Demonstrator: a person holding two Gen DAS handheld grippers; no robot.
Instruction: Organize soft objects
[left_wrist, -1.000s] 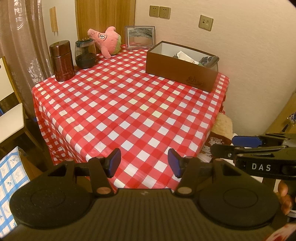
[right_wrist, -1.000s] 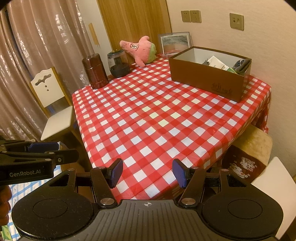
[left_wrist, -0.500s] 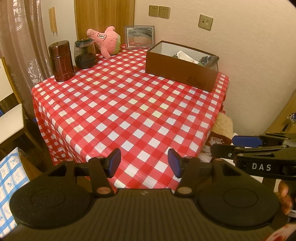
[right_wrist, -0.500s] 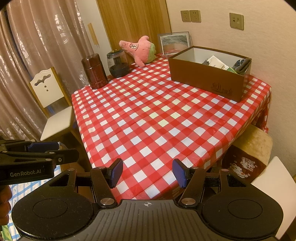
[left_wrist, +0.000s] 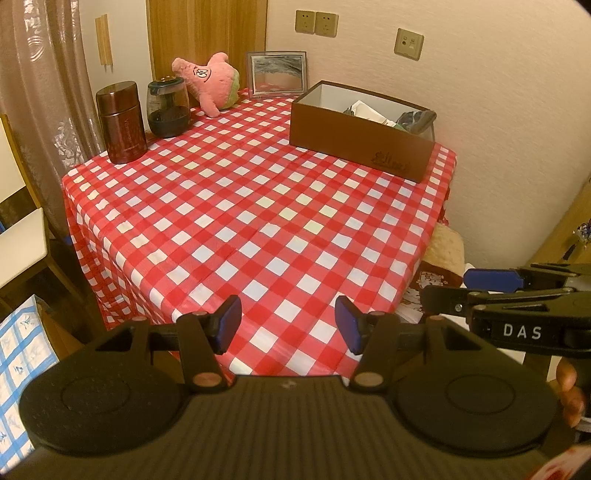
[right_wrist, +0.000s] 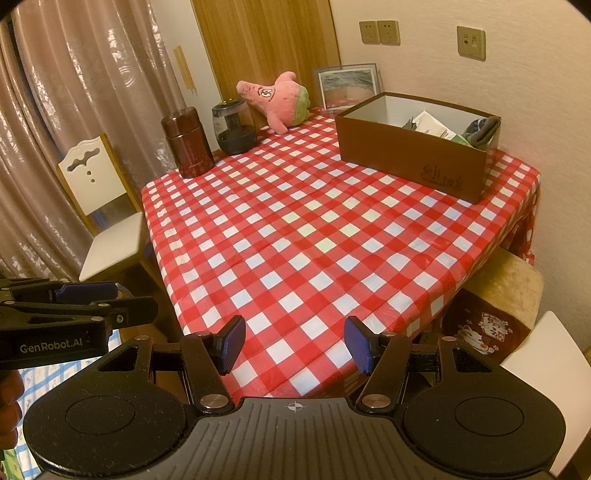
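Pink starfish-shaped plush toy (left_wrist: 212, 83) lies at far table edge, green shorts. Left gripper (left_wrist: 288, 325) and right gripper (right_wrist: 295, 345) hover over near edge, angled down, jaws apart, empty.

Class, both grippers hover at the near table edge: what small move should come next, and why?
Probably reach the left gripper toward the pink plush toy at the far corner. Both it and the right gripper are open and empty, and the toy lies outside the brown box.
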